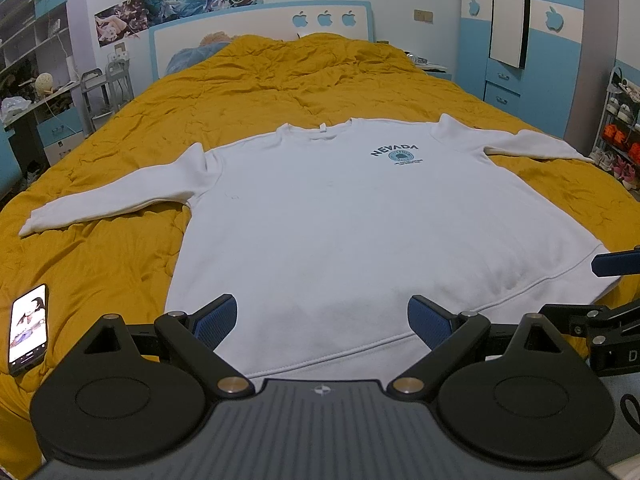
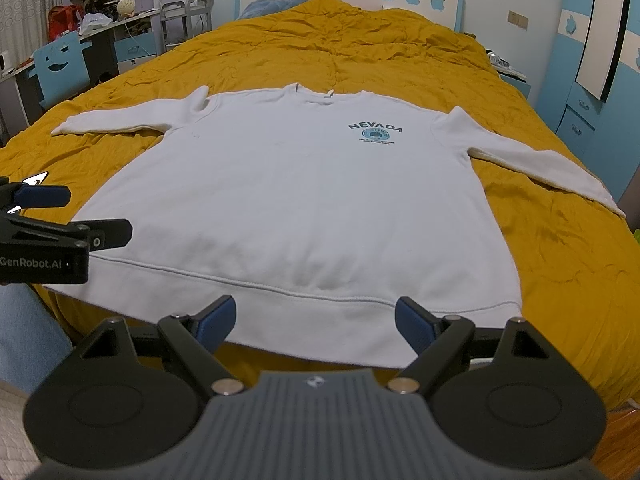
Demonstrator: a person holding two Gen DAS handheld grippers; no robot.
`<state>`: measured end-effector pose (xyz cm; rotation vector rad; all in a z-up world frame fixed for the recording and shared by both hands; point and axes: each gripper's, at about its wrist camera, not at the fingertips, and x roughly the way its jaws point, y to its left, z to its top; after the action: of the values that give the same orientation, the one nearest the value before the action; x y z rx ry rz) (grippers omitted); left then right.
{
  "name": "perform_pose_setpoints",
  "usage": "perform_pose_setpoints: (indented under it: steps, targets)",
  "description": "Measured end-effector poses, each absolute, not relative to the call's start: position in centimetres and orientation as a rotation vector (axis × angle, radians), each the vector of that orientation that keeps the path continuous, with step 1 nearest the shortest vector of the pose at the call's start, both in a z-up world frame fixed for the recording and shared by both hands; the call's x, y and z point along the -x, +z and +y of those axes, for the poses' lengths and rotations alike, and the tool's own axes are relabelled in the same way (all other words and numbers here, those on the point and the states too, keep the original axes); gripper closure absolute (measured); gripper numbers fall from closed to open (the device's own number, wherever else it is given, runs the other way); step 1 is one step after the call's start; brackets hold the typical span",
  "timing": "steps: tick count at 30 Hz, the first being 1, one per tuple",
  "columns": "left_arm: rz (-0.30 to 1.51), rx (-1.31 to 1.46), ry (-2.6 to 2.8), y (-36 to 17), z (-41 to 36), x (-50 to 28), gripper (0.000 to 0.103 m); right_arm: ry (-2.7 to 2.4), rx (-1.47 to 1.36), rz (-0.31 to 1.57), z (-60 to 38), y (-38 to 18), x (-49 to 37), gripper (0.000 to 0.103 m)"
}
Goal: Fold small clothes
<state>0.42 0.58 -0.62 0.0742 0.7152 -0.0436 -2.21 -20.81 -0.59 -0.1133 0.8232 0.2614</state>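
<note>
A white long-sleeved sweatshirt [image 1: 340, 216] with a blue "NEVADA" print lies flat, front up, on the yellow bedspread, both sleeves spread out; it also shows in the right wrist view [image 2: 300, 200]. My left gripper [image 1: 322, 318] is open and empty, just above the hem near its left part. My right gripper [image 2: 314, 320] is open and empty over the hem near its right part. Each gripper shows at the edge of the other's view: the right one at the right edge of the left wrist view [image 1: 608, 276], the left one at the left edge of the right wrist view [image 2: 60, 220].
The yellow bedspread [image 1: 280, 80] covers the whole bed. A phone [image 1: 28, 328] with a lit screen lies on it left of the sweatshirt. A desk and shelves [image 2: 100, 20] stand left of the bed, a blue wardrobe [image 1: 520, 40] and a shoe rack [image 1: 620, 128] right.
</note>
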Motion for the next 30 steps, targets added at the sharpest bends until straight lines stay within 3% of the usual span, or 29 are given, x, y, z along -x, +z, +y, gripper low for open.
perform_pose_setpoints:
  steps: [16,30]
  targets:
    - [0.733,-0.058,-0.044,-0.8,0.9,-0.9,0.0,0.268,0.118,0.842,-20.5,-0.6,1.5,0.02]
    - [0.769,0.094,-0.016,-1.2,5.8,-7.0,0.0,0.306,0.111,0.803,-20.1,-0.9,-4.5,0.02]
